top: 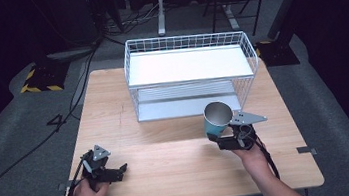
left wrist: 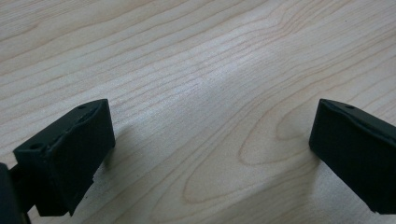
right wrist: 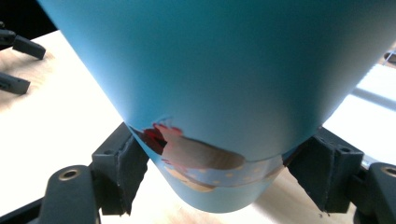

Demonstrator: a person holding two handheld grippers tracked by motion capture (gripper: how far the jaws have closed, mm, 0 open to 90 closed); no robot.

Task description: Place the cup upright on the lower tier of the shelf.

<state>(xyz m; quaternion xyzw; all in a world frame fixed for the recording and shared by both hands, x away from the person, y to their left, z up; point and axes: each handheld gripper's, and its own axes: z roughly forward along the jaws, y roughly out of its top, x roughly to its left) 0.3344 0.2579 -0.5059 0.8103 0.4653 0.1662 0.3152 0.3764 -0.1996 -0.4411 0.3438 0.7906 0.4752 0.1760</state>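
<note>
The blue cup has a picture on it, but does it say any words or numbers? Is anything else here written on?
No readable words or numbers anywhere.
Tapered blue cup with a shiny metal inside, held in the right gripper: a red, tan and dotted picture near its base, blurred, no letters to make out.
White wire two-shelf rack: no label.
Light wooden table: plain grain.
Left gripper: plain black fingers.

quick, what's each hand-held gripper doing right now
Left hand-held gripper: open, empty, low over the table.
Right hand-held gripper: shut on the blue cup, gripping it near its base.
</note>
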